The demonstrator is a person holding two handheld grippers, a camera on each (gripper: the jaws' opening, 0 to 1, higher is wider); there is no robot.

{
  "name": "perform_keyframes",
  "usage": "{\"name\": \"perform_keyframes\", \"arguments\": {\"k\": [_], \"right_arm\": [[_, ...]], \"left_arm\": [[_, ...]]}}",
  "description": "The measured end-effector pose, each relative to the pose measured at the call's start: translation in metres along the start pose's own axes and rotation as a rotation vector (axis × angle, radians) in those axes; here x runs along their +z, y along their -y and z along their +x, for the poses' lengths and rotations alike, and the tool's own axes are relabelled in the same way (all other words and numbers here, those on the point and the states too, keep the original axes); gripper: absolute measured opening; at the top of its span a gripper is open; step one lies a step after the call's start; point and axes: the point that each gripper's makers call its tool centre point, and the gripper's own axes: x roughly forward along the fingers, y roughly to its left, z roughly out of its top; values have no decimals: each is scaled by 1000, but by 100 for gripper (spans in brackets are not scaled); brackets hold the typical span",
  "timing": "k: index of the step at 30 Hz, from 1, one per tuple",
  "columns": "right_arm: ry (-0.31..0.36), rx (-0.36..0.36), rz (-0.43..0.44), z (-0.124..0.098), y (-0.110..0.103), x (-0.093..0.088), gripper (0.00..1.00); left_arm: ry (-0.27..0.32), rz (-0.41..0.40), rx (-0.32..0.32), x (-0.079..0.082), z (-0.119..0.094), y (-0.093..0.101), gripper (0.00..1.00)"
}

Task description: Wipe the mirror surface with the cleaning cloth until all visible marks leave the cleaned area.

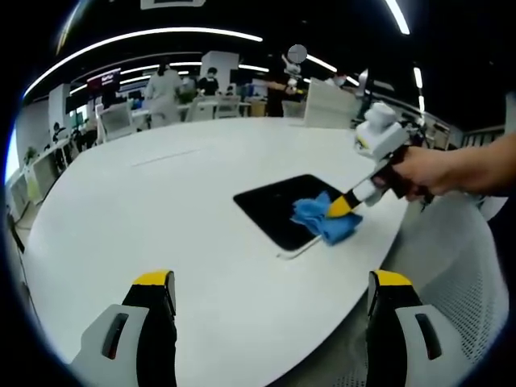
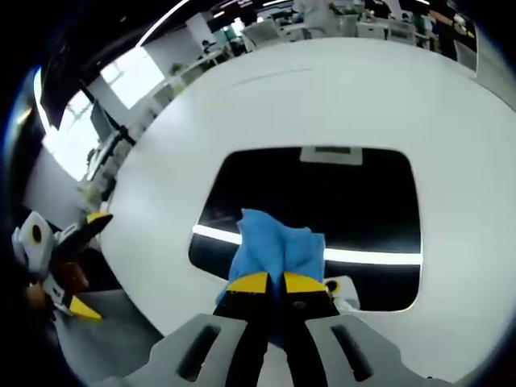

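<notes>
White and smooth, the large rounded table (image 1: 161,210) lies under ceiling light strips in an open office, with blurred people and chairs at the far side. Near its right edge we see the dark, glossy rectangular mirror with rounded corners (image 1: 278,205), lying flat in a thin pale frame. In the right gripper view, a bright ceiling strip reflects across its surface; marks on the glass are too fine for us to make out. In the left gripper view, its long axis runs from far left to near right.

On the mirror's near right corner sits the crumpled soft blue cleaning cloth (image 1: 322,216), partly overhanging the frame. The right gripper (image 1: 343,205), grey with yellow-tipped black jaws, is held by a person's hand (image 1: 427,171) and has its jaws pressed together, pinching the cloth; the cloth's lower folds are hidden behind the jaws in the right gripper view.

The left gripper (image 1: 270,282) hovers over the near table edge, jaws spread wide and holding nothing. A grey mesh chair (image 1: 459,266) stands near right, cut off by the view's edge.
</notes>
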Motion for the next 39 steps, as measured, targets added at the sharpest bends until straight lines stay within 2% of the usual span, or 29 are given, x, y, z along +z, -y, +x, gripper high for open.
{"name": "perform_keyframes", "arguments": {"k": [14,22,30,39], "right_arm": [[-11,21,-38,10,-28,0,0],[-8,6,-62,16,-39,2,0],[-37,28,-142,23,-59,2,0],[-42,33,-138,30,-72,5,0]], "left_arm": [[11,-2,3,2,-1,0,99],[48,10,-18,9,-2,6,99],[55,17,-14,10,-2,5,99],[61,12,-10,11,-2,4,99]]}}
